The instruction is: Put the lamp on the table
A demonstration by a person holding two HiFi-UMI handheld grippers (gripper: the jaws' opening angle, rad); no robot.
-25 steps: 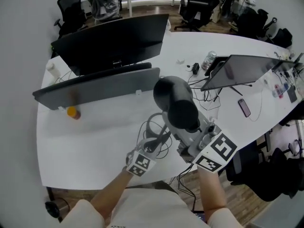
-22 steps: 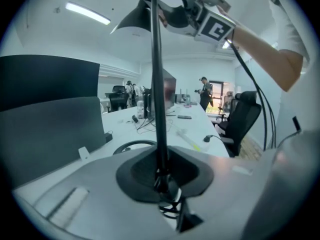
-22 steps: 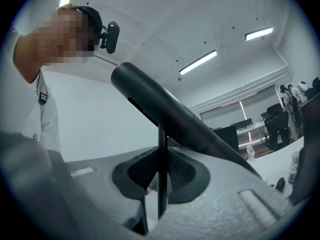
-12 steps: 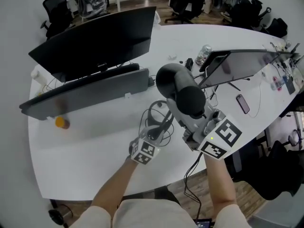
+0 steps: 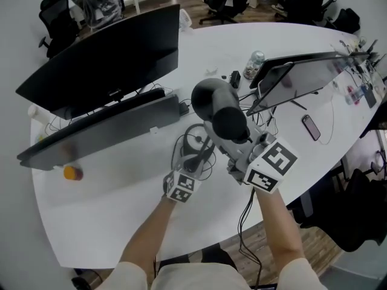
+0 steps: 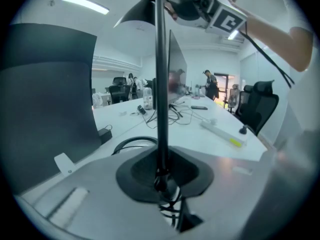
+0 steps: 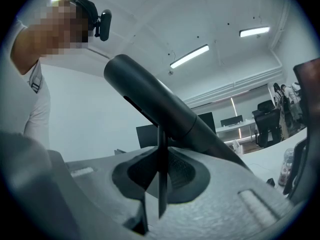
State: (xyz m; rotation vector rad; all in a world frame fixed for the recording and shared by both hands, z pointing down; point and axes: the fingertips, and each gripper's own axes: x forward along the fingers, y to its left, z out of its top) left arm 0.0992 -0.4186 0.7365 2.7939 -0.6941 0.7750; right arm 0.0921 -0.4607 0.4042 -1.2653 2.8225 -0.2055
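Note:
A black desk lamp is held over the white table (image 5: 109, 210) by both grippers. Its dark rounded head (image 5: 219, 110) shows from above in the head view. My left gripper (image 5: 198, 161) (image 6: 162, 183) is shut on the thin black stem (image 6: 160, 84), low down. My right gripper (image 5: 240, 157) (image 7: 160, 184) is shut on a thin rod (image 7: 161, 154) just under the thick black tube of the lamp's head (image 7: 165, 109). A black ring (image 5: 192, 142) (image 6: 131, 144), base or coiled cable, lies by the left jaws; I cannot tell whether it touches the table.
A large black monitor (image 5: 103, 65) and a second screen seen from behind (image 5: 103, 132) stand to the left. Another monitor (image 5: 302, 71), loose cables (image 5: 266, 122), a phone (image 5: 311, 127) and a can (image 5: 255, 59) are to the right. An orange object (image 5: 72, 173) lies far left.
Both grippers have carried the lamp forward over the table and lower, closer to the cables and monitors. Both grips look unchanged.

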